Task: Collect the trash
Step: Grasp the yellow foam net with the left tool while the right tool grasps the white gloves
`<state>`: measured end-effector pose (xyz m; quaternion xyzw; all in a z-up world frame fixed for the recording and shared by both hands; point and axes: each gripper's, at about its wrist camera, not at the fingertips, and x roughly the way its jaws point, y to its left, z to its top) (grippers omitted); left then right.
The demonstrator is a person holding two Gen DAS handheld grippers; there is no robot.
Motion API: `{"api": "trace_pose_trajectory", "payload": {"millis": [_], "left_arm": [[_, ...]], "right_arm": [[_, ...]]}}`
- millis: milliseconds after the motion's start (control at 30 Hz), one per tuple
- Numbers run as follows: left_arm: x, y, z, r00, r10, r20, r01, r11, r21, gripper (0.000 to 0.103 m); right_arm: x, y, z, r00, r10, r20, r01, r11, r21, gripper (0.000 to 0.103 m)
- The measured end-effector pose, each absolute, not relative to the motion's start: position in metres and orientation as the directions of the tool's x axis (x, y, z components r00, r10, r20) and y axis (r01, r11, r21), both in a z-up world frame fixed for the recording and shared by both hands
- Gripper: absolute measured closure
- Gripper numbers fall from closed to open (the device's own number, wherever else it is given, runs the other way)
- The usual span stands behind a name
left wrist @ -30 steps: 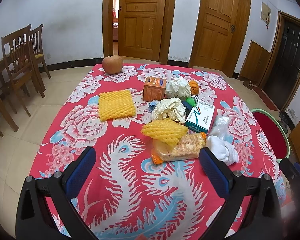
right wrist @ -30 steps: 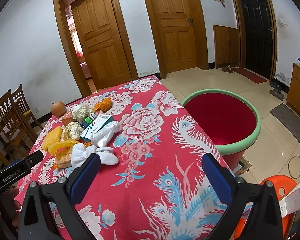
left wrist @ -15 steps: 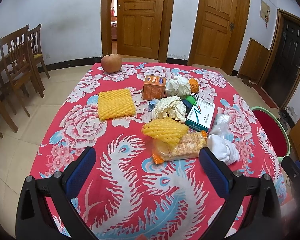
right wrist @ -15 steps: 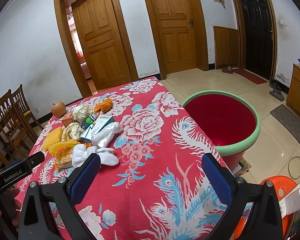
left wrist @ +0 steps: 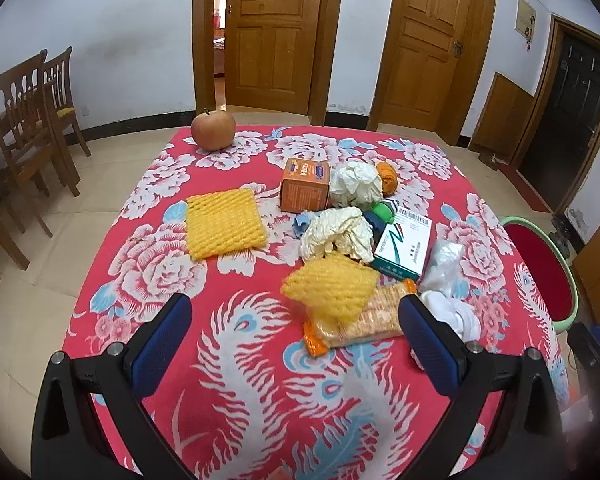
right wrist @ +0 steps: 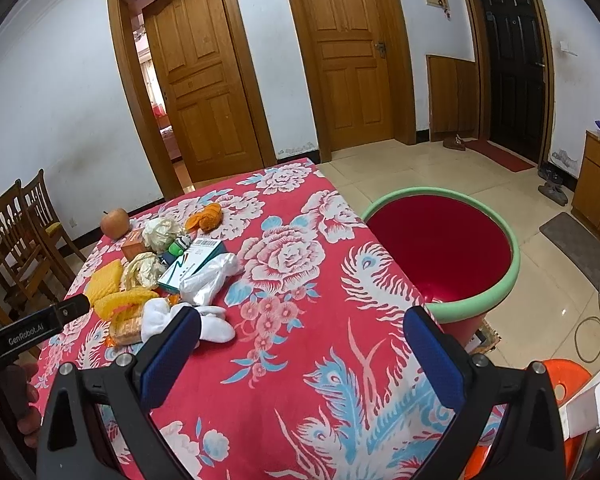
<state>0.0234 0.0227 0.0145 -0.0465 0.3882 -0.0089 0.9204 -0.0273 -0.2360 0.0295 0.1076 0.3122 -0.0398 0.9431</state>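
Observation:
Trash is piled on the red flowered tablecloth: a flat yellow foam net, a second yellow foam net on a cracker packet, crumpled paper, an orange box, a white-green carton, clear plastic and white tissue. My left gripper hovers open over the table's near edge, just short of the cracker packet. My right gripper is open above the table's right part, the tissue by its left finger. The red bin with a green rim stands beside the table.
An apple sits at the table's far edge, with orange peel and a green-capped item in the pile. Wooden chairs stand left. An orange stool is by the bin. Closed doors line the far wall.
The left gripper has crept slightly forward toward the pile. The right gripper has barely moved. Both stay open and nothing on the table has shifted.

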Motion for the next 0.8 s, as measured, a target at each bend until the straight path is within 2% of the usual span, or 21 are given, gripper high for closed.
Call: {"api": "trace_pose_trajectory", "payload": {"millis": [233, 500, 600, 667, 800], "left_arm": [[0.043, 0.022, 0.006, 0.677, -0.06, -0.734, -0.015, 0.995, -0.095, 0.003], [0.061, 0.014, -0.011, 0.635, -0.1, -0.766, 0.019, 0.993, -0.114, 0.017], [0.069, 0.012, -0.017, 0.61, -0.149, -0.779, 0.055, 0.988, -0.146, 0.03], [0.073, 0.007, -0.02, 0.588, -0.203, -0.783, 0.103, 0.979, -0.176, 0.048], [0.073, -0.001, -0.022, 0.581, -0.222, -0.783, 0.133, 0.975, -0.177, 0.058]], "right_arm": [[-0.019, -0.236, 0.021, 0.786, -0.005, -0.619, 0.145, 0.974, 0.176, 0.0], [-0.005, -0.238, 0.011, 0.764, 0.0, -0.645, 0.15, 0.973, 0.178, 0.0], [-0.002, -0.237, 0.007, 0.757, 0.005, -0.653, 0.146, 0.973, 0.178, 0.0], [0.0, -0.237, 0.005, 0.753, 0.008, -0.658, 0.145, 0.973, 0.178, 0.0], [0.003, -0.238, 0.001, 0.747, 0.01, -0.665, 0.146, 0.973, 0.179, 0.0]]}}
